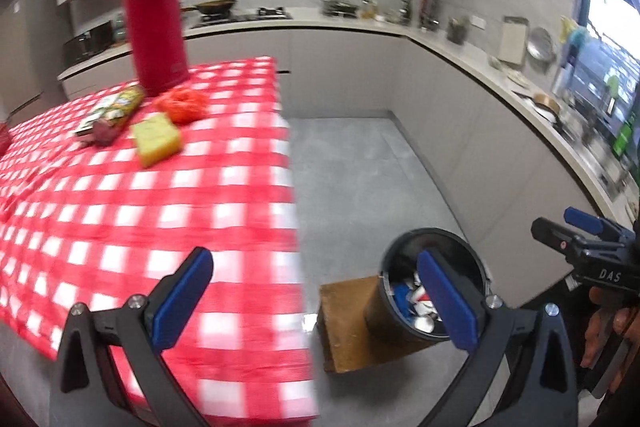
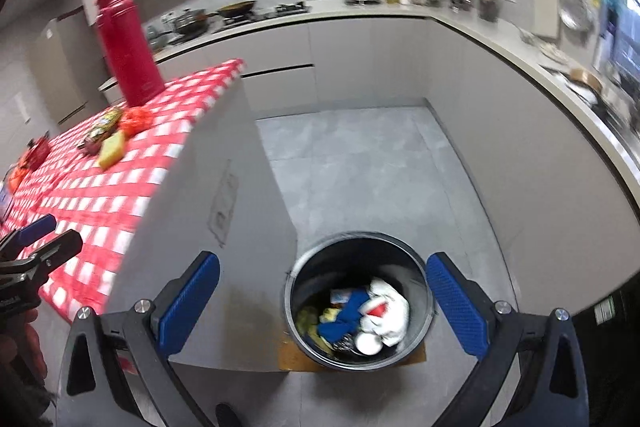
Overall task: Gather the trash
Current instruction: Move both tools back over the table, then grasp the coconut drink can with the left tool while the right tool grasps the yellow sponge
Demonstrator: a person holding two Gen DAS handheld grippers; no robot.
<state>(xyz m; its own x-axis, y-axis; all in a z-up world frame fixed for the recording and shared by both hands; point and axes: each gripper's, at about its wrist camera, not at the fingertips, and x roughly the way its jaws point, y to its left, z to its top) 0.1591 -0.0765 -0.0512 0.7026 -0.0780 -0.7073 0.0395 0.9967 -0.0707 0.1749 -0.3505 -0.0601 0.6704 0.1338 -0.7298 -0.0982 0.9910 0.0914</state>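
Above trash bin [image 2: 360, 301], right gripper [image 2: 323, 303] spread, empty; left gripper [image 1: 316, 301] likewise over tablecloth edge. Next: approach yellow sponge [image 1: 157, 139] low, square on.

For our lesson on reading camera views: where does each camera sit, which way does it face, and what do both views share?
Left wrist: on the left tongs, above the checked table edge, facing the kitchen counter; right tongs and fingers show.
Right wrist: on the right tongs, looking down into the bin; left tongs show.
Shared: red flask, yellow sponge, bin.
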